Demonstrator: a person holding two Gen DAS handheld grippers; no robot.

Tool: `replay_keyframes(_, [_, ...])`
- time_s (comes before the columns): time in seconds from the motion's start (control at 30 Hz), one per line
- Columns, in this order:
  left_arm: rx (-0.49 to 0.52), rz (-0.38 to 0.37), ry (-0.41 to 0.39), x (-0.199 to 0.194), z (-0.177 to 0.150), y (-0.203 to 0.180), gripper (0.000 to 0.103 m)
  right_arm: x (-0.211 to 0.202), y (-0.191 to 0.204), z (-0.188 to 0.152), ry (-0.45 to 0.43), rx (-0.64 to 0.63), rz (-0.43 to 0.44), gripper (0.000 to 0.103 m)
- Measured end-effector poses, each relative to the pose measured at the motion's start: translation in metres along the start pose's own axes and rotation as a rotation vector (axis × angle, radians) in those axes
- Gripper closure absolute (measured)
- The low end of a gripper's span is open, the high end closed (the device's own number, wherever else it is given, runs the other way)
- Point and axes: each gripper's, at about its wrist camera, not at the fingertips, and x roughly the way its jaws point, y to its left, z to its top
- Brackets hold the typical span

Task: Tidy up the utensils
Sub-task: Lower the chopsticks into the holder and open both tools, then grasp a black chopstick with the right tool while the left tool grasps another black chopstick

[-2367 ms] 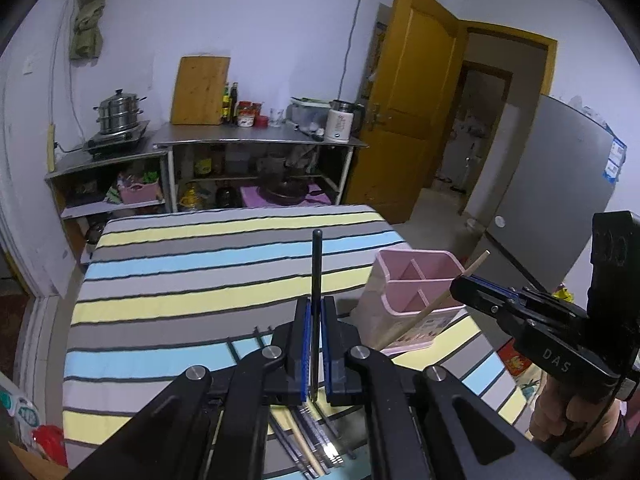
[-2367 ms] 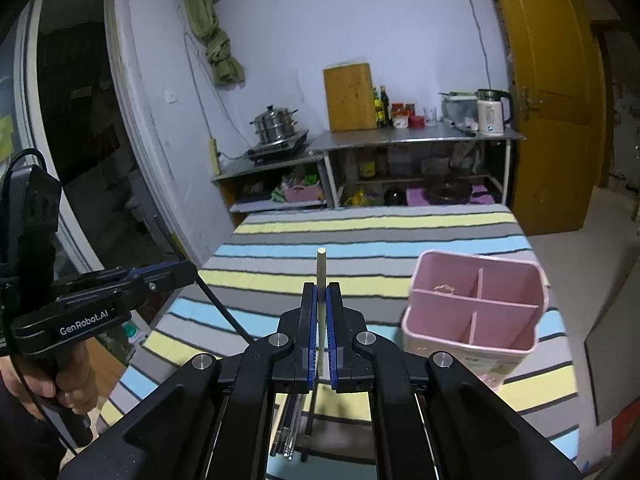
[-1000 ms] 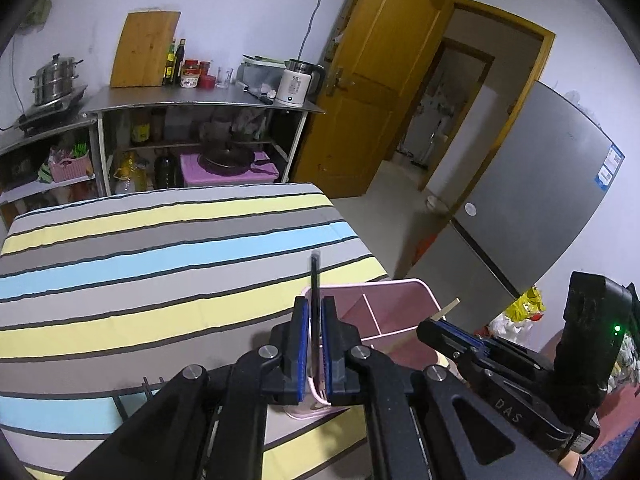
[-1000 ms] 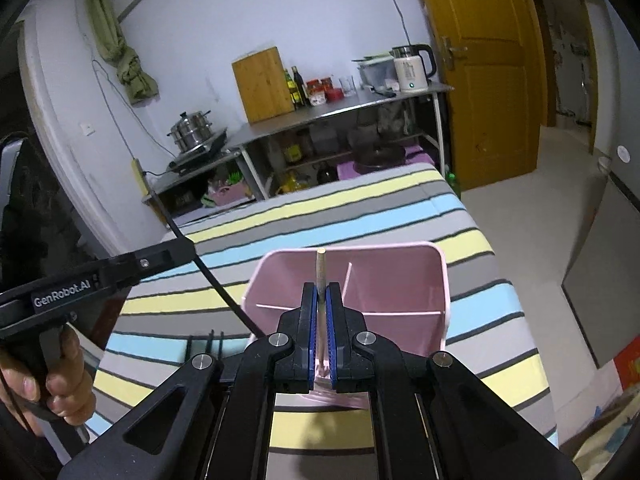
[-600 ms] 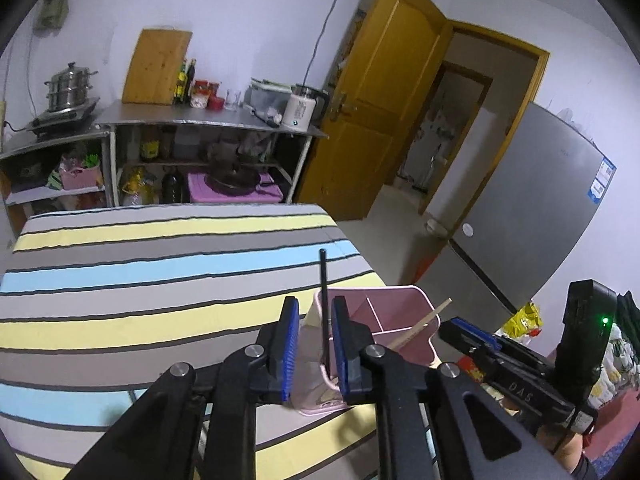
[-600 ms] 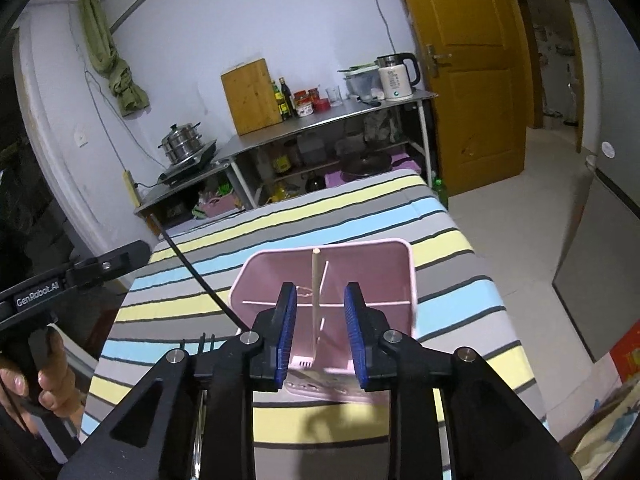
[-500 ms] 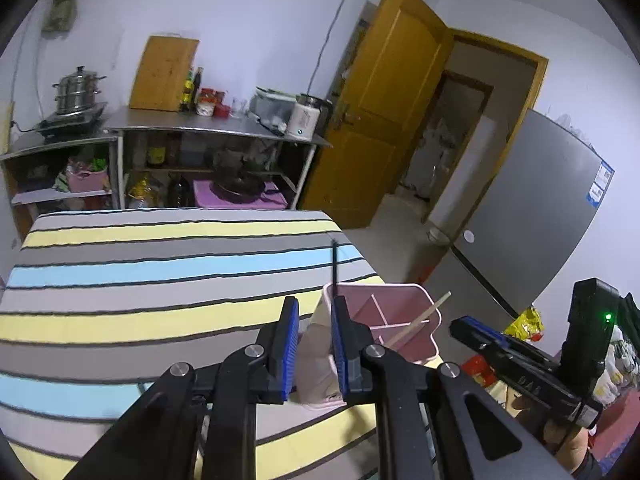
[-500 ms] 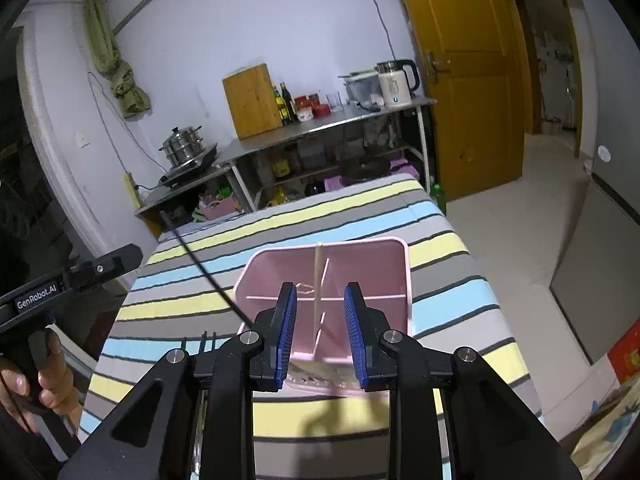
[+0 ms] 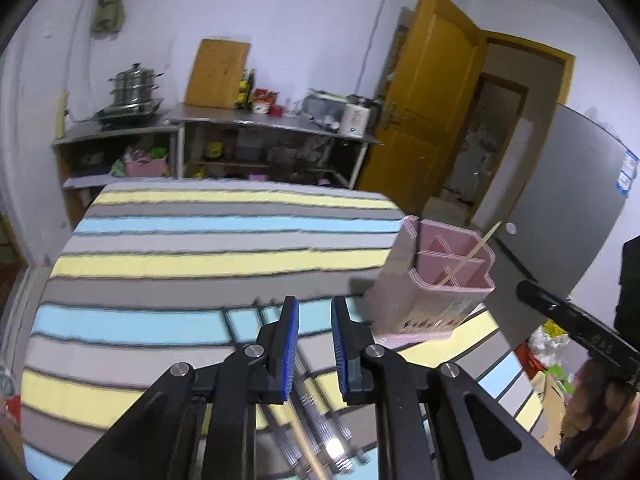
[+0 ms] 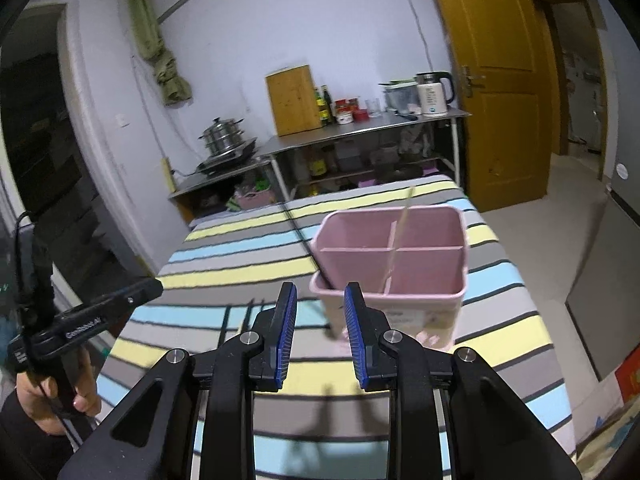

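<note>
A pink four-compartment holder (image 9: 436, 280) (image 10: 392, 256) stands near the right edge of the striped table. A wooden chopstick (image 9: 472, 254) (image 10: 396, 248) leans in it, and a black chopstick (image 10: 304, 240) leans at its left corner. My left gripper (image 9: 313, 340) is open and empty, left of the holder and above several loose chopsticks (image 9: 316, 432) lying on the cloth. My right gripper (image 10: 320, 332) is open and empty, just in front of the holder. Each gripper shows at the edge of the other's view.
The striped tablecloth (image 9: 200, 248) covers the table. Behind it stand metal shelves with a steamer pot (image 9: 134, 84), a cutting board (image 9: 218, 72) and a kettle (image 10: 434, 94). A yellow door (image 9: 424, 112) and a grey fridge (image 9: 568, 208) are to the right.
Both grippers opened and released their chopsticks into the pink holder, then drew back from it. The left gripper now looks down over the loose chopsticks.
</note>
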Motion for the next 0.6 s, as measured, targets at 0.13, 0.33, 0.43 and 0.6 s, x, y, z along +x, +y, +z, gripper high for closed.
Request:
replay_keyframes(0.13, [-0.036, 0.022, 0.027, 0.000, -0.016, 0.018, 0.087, 0.007, 0.016, -0.014, 0.038, -0.033, 0.032, 0.078])
replay_keyframes(0.33, [-0.087, 0.050, 0.091, 0.010, -0.042, 0.039, 0.087, 0.024, 0.033, -0.028, 0.096, -0.055, 0.061, 0.078])
replay_keyframes(0.43, [-0.106, 0.068, 0.126, 0.024, -0.053, 0.047, 0.084, 0.036, 0.038, -0.036, 0.128, -0.069, 0.063, 0.078])
replay_keyframes(0.6, [-0.140, 0.092, 0.189, 0.054, -0.066, 0.057, 0.076, 0.056, 0.040, -0.050, 0.191, -0.073, 0.066, 0.078])
